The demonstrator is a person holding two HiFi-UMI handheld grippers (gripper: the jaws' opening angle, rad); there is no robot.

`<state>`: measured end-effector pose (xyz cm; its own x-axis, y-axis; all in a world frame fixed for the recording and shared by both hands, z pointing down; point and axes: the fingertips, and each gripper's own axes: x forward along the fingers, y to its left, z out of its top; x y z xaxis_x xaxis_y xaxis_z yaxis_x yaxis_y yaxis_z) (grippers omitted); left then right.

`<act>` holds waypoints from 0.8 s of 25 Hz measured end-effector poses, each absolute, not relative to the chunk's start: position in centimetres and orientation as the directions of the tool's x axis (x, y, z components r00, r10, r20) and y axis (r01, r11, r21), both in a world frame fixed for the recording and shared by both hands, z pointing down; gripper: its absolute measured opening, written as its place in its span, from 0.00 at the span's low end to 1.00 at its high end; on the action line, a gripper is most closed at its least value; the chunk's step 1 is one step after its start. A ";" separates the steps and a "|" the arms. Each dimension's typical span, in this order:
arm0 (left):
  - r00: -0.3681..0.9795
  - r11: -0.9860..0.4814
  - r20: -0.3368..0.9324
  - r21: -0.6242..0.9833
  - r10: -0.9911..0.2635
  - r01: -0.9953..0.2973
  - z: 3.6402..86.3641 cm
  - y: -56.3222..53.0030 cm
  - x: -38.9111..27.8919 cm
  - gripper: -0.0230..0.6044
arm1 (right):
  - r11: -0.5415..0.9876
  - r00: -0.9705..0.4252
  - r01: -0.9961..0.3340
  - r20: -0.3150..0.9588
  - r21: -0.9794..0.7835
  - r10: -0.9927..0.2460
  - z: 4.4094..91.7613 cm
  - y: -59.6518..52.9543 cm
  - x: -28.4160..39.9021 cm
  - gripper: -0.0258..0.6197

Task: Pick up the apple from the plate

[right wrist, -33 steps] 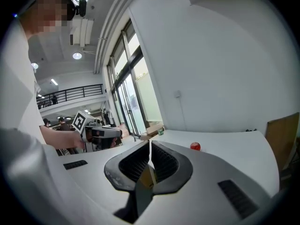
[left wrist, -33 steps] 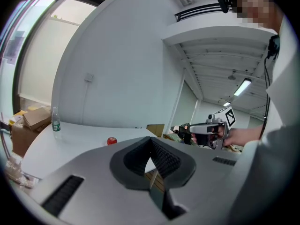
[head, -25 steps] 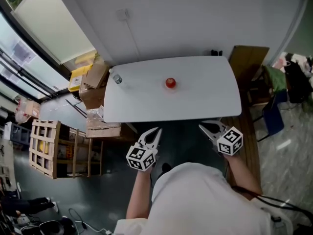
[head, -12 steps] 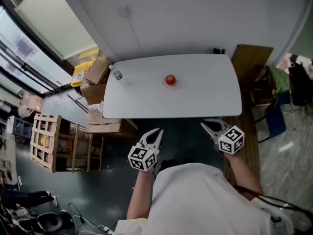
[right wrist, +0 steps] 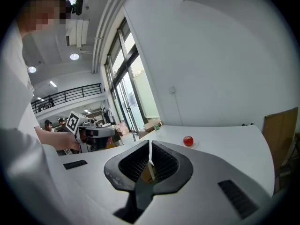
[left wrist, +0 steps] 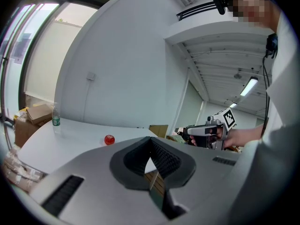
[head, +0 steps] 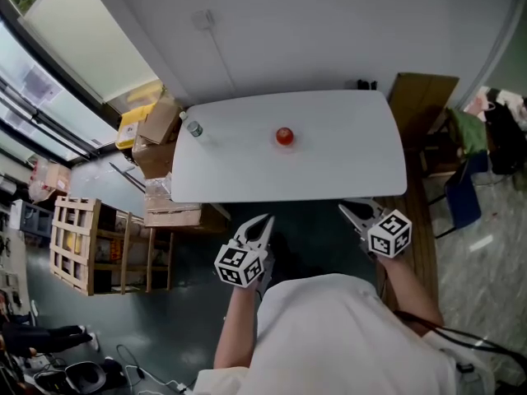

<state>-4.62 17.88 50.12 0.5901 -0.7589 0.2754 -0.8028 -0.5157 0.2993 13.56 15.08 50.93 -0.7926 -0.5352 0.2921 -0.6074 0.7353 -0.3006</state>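
Head view down onto a white table (head: 346, 167), with the apple (head: 284, 136) toward the far middle of the top, on a pale plate (right wrist: 193, 145) faint against the surface. Small bottle (head: 194, 128) at the far left corner, well apart from the apple. Both tongs on the near side, off the table edge and well short of the fruit: left gripper (head: 264, 220) closed tight, nothing between the ribbed pads; right gripper (head: 349, 210) likewise closed and empty. Cardboard boxes (head: 156, 134) and a wooden pallet (head: 74, 249) on the floor left of the table.
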 end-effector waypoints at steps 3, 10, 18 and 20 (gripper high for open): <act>0.603 -0.529 0.270 0.300 -0.751 -0.794 50.3 16.8 -4.9 0.04 | 0.725 -0.780 -0.623 0.298 -0.293 -0.550 51.2 14.1 13.4 0.10; 0.631 -0.560 0.267 0.300 -0.728 -0.772 50.4 13.0 -6.6 0.04 | 0.702 -0.759 -0.650 0.300 -0.291 -0.578 50.9 10.8 11.6 0.10; 0.657 -0.577 0.273 0.321 -0.703 -0.751 50.8 8.1 -8.8 0.04 | 0.672 -0.736 -0.677 0.315 -0.301 -0.600 51.2 6.8 9.5 0.10; 0.666 -0.583 0.274 0.329 -0.693 -0.743 51.1 6.7 -9.1 0.04 | 0.661 -0.727 -0.686 0.323 -0.305 -0.606 51.4 5.8 9.2 0.10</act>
